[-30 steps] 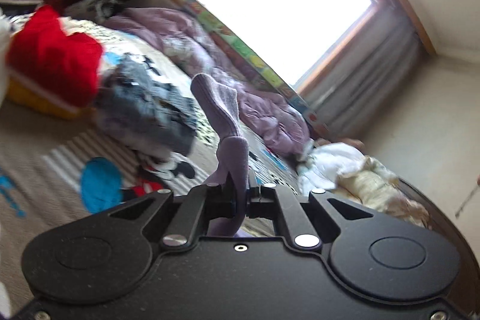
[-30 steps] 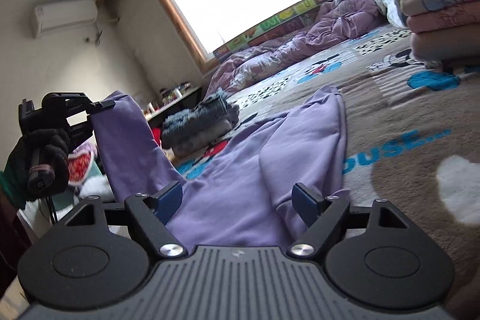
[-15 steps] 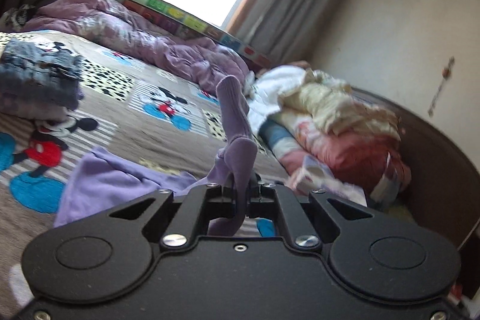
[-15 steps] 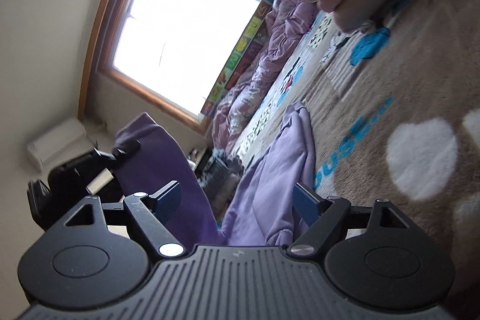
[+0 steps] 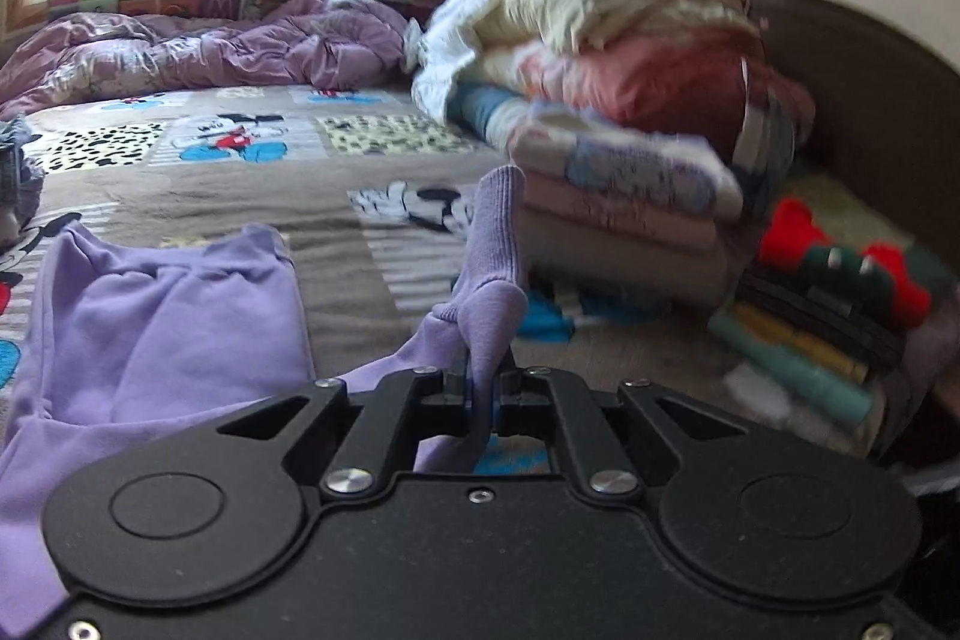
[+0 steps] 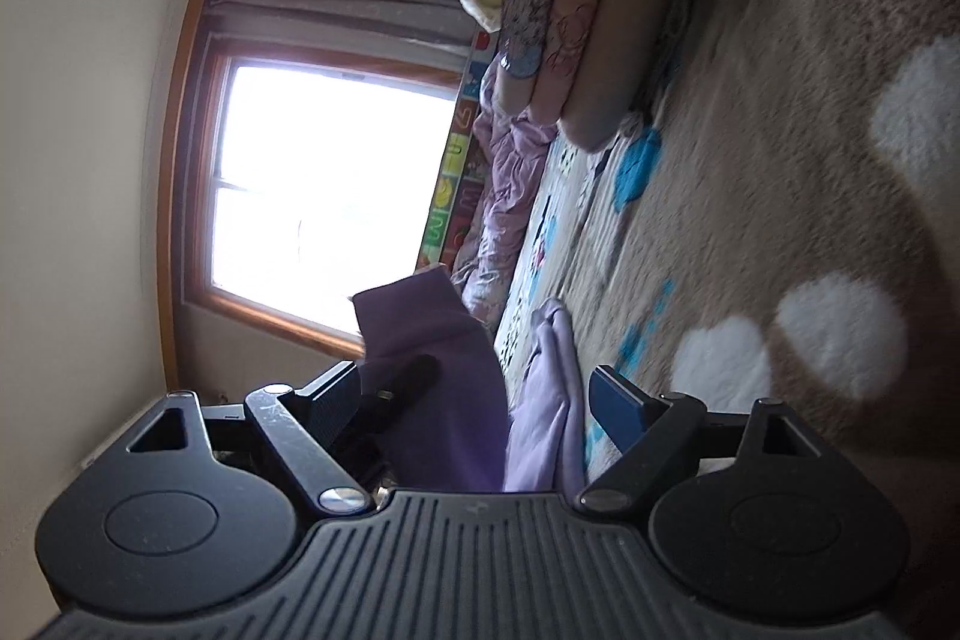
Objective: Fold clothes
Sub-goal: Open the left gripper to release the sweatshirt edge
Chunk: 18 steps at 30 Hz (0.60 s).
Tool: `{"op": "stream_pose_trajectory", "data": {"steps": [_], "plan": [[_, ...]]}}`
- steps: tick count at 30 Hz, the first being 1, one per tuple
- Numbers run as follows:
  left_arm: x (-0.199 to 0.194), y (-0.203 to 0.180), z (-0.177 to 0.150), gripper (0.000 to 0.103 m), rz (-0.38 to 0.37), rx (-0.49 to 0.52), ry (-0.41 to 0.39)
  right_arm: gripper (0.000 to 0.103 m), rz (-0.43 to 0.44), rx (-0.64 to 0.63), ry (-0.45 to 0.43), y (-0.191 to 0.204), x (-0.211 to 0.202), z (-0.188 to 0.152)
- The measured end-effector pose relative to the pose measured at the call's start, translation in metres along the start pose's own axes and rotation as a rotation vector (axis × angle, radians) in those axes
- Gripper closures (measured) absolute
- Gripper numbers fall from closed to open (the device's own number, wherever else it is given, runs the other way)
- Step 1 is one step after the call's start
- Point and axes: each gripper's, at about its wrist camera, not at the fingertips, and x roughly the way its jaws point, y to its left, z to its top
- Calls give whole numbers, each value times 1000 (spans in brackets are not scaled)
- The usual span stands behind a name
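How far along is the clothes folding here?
Done: folded stacks sit on the blanket. In hand: the left gripper pinches a ribbed edge of the purple garment, which lies mostly spread out; the right gripper is open. Left: folding and stacking it.

Folded stack (image 5: 630, 184) blurred; lilac garment (image 5: 150, 328) cut off at left edge

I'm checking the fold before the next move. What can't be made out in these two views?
- Lilac cotton garment: left wrist view, its near part hidden behind the left gripper body, its left cut by the edge.
- Stack of folded clothes: same view, motion-blurred.
- Right gripper: right wrist view, the cloth between its open fingers may be untouched; unclear.
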Motion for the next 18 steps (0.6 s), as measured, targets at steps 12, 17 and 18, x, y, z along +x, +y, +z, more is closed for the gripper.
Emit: {"op": "stream_pose_trajectory", "data": {"steps": [12, 17, 18], "plan": [[27, -8, -46, 52, -123, 148, 161, 19, -98, 1, 4, -14, 0, 1], [-36, 22, -36, 52, -150, 100, 74, 19, -147, -40, 61, -9, 9, -10], [-53, 29, -35, 51, -141, 94, 49, 19, -165, -66, 70, -6, 12, -14]]}}
